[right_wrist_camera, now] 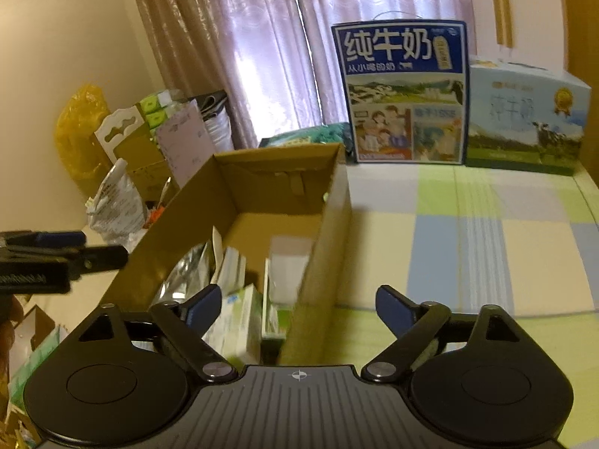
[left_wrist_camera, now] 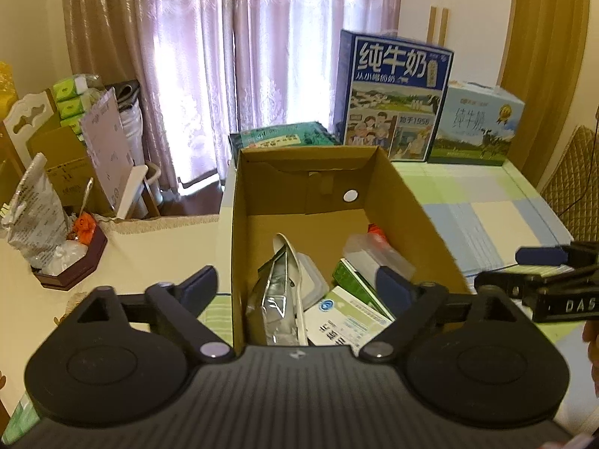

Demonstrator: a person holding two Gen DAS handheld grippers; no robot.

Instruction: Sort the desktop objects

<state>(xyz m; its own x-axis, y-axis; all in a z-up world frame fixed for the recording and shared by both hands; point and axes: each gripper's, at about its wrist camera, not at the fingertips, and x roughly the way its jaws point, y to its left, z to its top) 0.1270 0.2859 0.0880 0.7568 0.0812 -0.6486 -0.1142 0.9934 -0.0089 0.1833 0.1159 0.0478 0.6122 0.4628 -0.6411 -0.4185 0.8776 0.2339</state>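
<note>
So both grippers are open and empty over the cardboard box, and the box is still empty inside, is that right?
Not quite. The cardboard box is not empty: the left wrist view shows a silver foil pouch, a white medicine carton and other packets in it. The rest holds: the left gripper and right gripper are both open and empty.
</note>
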